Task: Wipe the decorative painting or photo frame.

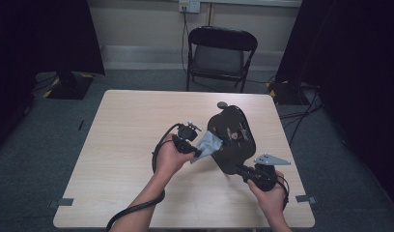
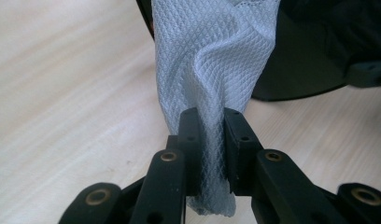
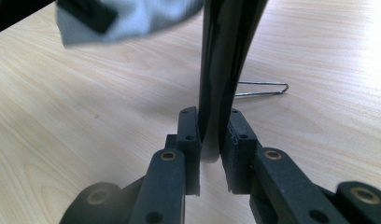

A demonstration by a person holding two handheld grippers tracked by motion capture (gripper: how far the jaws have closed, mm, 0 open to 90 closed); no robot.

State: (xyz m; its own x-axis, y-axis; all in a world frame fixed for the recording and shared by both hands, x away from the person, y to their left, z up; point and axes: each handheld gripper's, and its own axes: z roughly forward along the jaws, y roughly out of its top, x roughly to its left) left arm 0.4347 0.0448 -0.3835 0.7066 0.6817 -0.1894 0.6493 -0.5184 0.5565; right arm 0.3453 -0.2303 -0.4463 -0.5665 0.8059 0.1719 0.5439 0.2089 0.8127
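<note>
Two forearms enter from the near edge of the high view, one set of tongs in each hand. Left tongs [image 1: 201, 152] are clamped on one cloth [image 1: 207, 145]; in the left gripper view the pale blue mesh cloth [image 2: 212, 70] is pinched between both pads and rises away from them, its free end hanging below the jaws. Right tongs [image 1: 242, 170] are clamped on the near rim of one black object [image 1: 232, 138], a rounded, glossy piece that looks like a pan or lid; exact type cannot be told. In the right gripper view its thin black edge [image 3: 223, 60] stands upright between the pads.

Count: one cloth, one black object, one wire clip [image 3: 262, 89], one chair [image 1: 221, 55], one worktop [image 1: 137, 116].

Orientation: black object is held tilted, near end at the right tongs, far end up and away toward the worktop's far side. Long axis runs near-right to far-left in the high view. Cloth lies against its left face, just beside the left tongs.

Position: both held over the worktop's middle, slightly right of centre.

Surroundings: thin wire clip lies flat on the worktop beyond the black object in the right gripper view, well apart from the jaws. Folding chair stands past the far edge. Dark curtains on both sides.
</note>
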